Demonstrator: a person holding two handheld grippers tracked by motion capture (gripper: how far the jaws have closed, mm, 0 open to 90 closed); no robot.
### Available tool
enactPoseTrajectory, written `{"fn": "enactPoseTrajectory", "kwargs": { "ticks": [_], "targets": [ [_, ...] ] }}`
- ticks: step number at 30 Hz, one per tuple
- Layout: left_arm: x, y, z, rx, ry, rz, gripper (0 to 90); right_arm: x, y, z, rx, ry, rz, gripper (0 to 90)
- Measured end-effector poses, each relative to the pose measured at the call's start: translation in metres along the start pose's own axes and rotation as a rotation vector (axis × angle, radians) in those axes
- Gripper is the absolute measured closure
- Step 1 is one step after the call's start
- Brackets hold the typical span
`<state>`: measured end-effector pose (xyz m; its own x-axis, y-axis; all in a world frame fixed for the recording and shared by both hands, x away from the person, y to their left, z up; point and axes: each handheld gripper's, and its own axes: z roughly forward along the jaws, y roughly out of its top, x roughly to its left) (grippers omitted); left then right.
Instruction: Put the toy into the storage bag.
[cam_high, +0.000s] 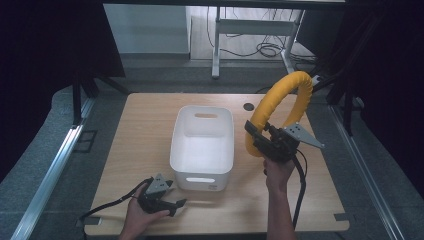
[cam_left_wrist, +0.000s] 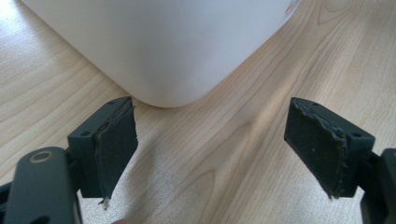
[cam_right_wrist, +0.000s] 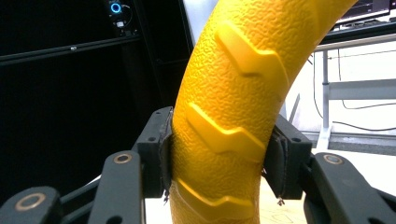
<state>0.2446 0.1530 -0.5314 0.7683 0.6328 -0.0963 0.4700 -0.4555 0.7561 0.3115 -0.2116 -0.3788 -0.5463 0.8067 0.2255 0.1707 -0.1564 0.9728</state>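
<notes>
A yellow textured ring (cam_high: 280, 107) stands upright in the air to the right of the white bin (cam_high: 186, 148), held by my right gripper (cam_high: 261, 141), which is shut on its lower part. In the right gripper view the ring (cam_right_wrist: 233, 107) fills the gap between both pads, which press on its sides. My left gripper (cam_high: 177, 204) rests low on the table at the front left, in front of the bin. Its jaws stand wide apart in the left gripper view, open (cam_left_wrist: 212, 149) with nothing between them and the bin's rounded corner (cam_left_wrist: 173, 51) just ahead.
The wooden table (cam_high: 145, 130) has a dark round hole (cam_high: 248, 106) at the back right. Cables trail from both grippers toward the front edge. Black frame posts flank the table, and a white desk frame with cables stands behind it.
</notes>
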Motion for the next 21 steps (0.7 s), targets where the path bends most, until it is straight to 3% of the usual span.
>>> {"fn": "enactPoseTrajectory", "kwargs": {
  "ticks": [21],
  "targets": [
    [0.000,0.000,-0.001,0.003,-0.007,0.006,17.3,0.024,0.013,-0.001,-0.064,0.016,-0.038,49.2]
  ]
}}
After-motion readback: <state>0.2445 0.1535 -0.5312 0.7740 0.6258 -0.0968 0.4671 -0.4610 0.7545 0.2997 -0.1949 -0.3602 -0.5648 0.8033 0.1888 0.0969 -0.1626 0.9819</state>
